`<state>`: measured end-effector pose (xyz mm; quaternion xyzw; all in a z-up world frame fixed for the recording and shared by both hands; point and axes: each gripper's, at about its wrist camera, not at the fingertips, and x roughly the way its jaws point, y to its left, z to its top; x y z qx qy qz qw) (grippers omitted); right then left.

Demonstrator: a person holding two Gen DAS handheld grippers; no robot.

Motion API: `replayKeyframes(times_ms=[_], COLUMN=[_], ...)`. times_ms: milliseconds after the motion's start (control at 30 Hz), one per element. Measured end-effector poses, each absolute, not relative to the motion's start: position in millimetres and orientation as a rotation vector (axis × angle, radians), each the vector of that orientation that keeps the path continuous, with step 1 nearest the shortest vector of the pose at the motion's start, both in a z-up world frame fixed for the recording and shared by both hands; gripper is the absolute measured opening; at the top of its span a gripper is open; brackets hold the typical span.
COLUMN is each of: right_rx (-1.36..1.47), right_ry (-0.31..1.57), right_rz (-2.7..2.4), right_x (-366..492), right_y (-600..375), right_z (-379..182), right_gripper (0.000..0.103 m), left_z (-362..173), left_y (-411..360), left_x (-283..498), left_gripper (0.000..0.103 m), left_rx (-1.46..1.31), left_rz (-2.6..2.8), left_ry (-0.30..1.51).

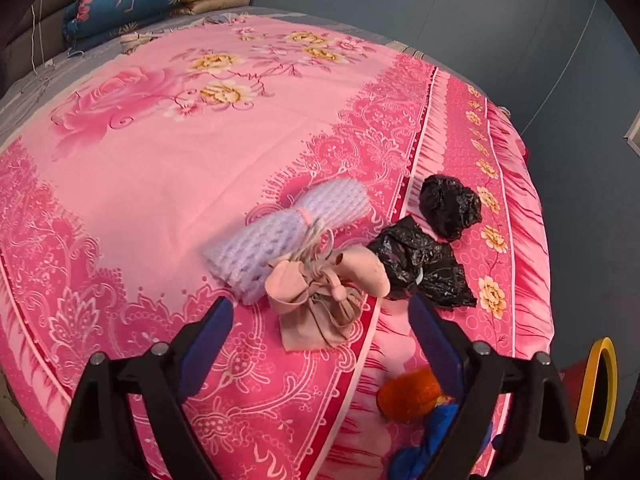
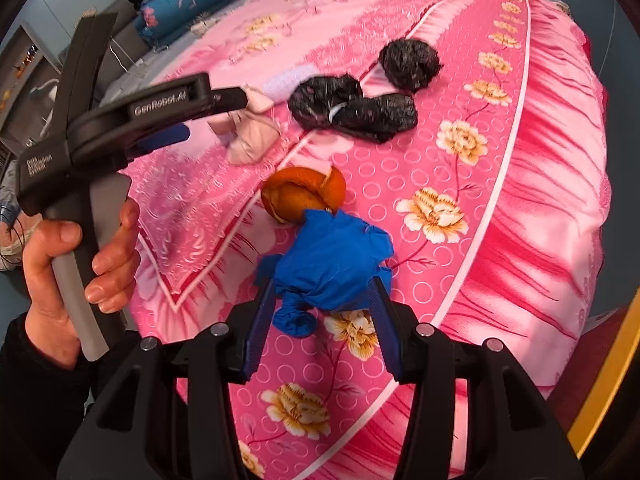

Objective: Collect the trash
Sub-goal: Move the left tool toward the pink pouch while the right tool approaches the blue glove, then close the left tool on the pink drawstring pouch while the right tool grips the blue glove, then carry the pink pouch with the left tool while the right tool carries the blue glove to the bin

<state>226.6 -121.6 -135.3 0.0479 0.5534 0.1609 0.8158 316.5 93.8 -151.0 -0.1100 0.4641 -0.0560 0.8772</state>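
Trash: five pieces lie loose on the pink floral bed [image 1: 160, 168], gathered toward its right border strip.
Blue glove [image 2: 332, 268]: crumpled, sitting between the two fingers of the right claw [image 2: 325, 308]; whether the pads touch it cannot be told.
Right claw: jaws spread apart on either side of the glove, not pressed together.
Orange peel [image 2: 304, 196]: touching the glove at its 11 o'clock side, curled, inner side partly up.
Black bag, flat [image 2: 352, 112]: farther up the bed at 12 o'clock from the peel, crumpled, with a small white mark in the middle.
Black bag, balled [image 2: 408, 64]: just beside the flat one, at its 1 o'clock.
Pink cloth [image 1: 320, 292]: knotted bundle, touching the flat black bag at that bag's 9 o'clock.
White foam net [image 1: 288, 232]: rolled, tied with a pink band, lying against the pink cloth at its 10 o'clock.
Left claw [image 1: 322, 312]: jaws wide apart, gripping nothing, hovering just short of the pink cloth; a bare hand [image 2: 76, 272] grips its handle.
Folded quilts [image 1: 132, 4]: stacked at the far end of the bed, 11 o'clock.
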Motion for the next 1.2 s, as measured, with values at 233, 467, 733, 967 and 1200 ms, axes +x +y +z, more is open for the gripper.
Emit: replayKeyframes(times_ms=[233,467,733,967,1200], right_rx=[0.065,0.013,0.064,0.127,0.147], right_ry=[1.213,1.228,1.225,1.185,1.126], right_rz=[0.322,0.306,0.310,0.386,0.476], right_x=[234.2,232.3,228.2,212.8,181.7], right_y=[-110.3,-102.6,-112.6,-123.5,-136.7], right_z=[-155.3,-161.0,-153.6,-125.6,-75.2], right_gripper=[0.043,0.025,0.007,0.006,0.006], left_z=[-169.3,-174.1,-159.0,-135.3,-101.2], left_y=[88.2,84.0,94.6,105.2,105.2], left_x=[321.8,319.4,303.8,278.3,248.0], left_gripper=[0.047,0.017,0.008,0.008,0.008], left_rx=[-0.238,-0.228,-0.254,-0.269,-0.280], left_rz=[-0.124,-0.126,-0.143,-0.151,-0.173], left_ry=[1.002,1.008,0.979,0.930,0.857])
